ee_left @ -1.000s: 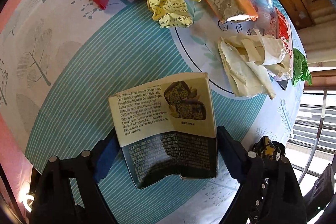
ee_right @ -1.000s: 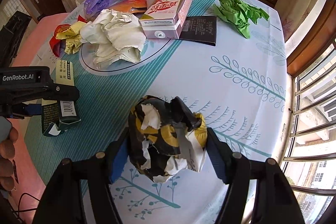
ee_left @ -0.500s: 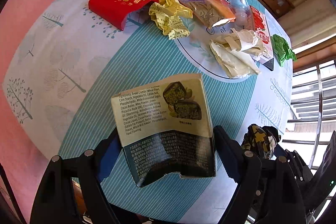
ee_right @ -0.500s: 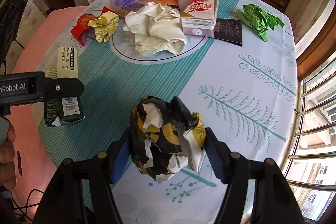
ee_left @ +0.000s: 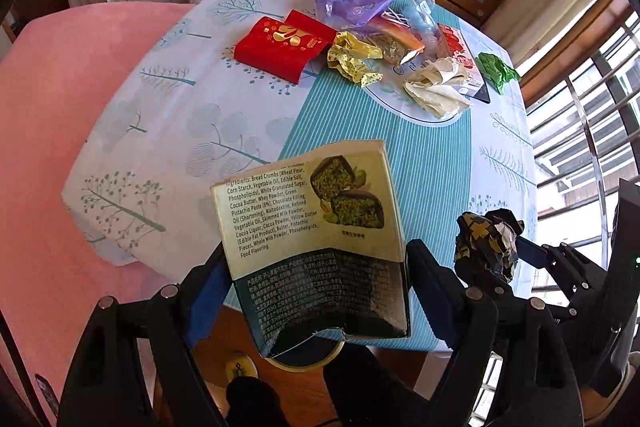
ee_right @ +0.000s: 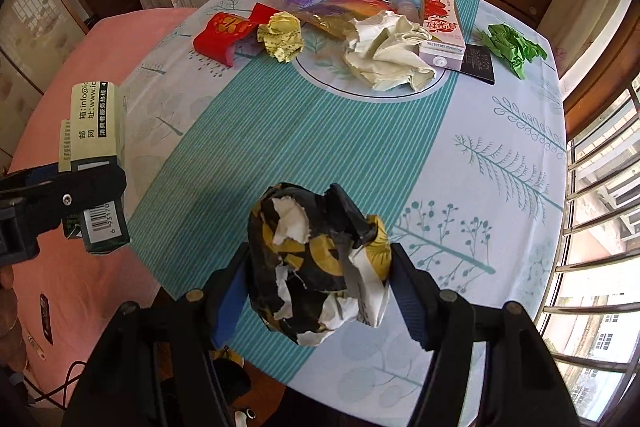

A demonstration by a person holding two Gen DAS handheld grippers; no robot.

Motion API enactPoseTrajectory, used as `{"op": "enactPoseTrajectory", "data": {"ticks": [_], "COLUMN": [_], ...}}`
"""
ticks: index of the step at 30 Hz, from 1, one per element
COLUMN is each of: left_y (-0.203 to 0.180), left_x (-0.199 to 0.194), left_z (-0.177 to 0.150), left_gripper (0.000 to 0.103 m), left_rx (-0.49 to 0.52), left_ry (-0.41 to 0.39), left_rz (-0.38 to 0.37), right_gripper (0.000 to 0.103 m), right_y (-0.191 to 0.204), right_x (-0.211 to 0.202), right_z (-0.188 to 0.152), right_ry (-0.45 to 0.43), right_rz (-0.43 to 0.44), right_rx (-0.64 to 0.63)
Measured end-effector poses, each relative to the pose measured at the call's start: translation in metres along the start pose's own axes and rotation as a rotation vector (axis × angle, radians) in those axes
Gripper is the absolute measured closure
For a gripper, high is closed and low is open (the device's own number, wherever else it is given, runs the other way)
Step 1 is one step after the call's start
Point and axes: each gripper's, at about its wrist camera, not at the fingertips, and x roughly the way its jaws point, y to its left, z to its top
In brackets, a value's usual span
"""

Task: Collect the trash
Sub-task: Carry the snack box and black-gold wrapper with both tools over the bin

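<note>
Tablecloth [ee_right: 460, 163] below | left fingers [ee_left: 316, 267] clamp snack box [ee_left: 316, 239] | right fingers [ee_right: 320, 275] clamp crumpled wrapper [ee_right: 316, 259]

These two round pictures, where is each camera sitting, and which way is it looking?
Left wrist view: sits on the left gripper, looks forward along its fingers across the table; its black fingers clamp a chocolate box.
Right wrist view: sits on the right gripper, facing the same table from the window side; its fingers clamp a crumpled black-and-gold wrapper, and part of the person's hand shows at the left edge.
Shared: each view shows the other gripper and its load, plus the red packet and green paper.
</note>
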Motion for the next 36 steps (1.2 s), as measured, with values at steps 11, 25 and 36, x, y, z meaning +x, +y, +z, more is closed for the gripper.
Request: {"op": "enactPoseTrajectory", "data": {"ticks": [11, 25, 36], "left_y": [0.072, 0.086, 0.082], "left_x": [-0.03, 0.0, 0.097], "left_z": [-0.076, -0.15, -0.204], "left_gripper": [0.02, 0.02, 0.02], "left_rx": [0.162, 0.199, 0.158], "left_ry": [-0.013, 0.129, 0.268], "left_rz": [-0.088, -0.143, -0.105], "right_gripper": [0.036, 0.036, 0.036], "right_y": [0.1, 0.125, 0.116], "right_x": [-0.017, -0.003, 0.089], "right_z": [-0.089, -0.184, -0.25], "right_ry": [0.01, 0.178, 0.259], "right_rz": [-0.12, -0.196, -0.094], "right_rx": [0.069, 0.128, 0.25]}}
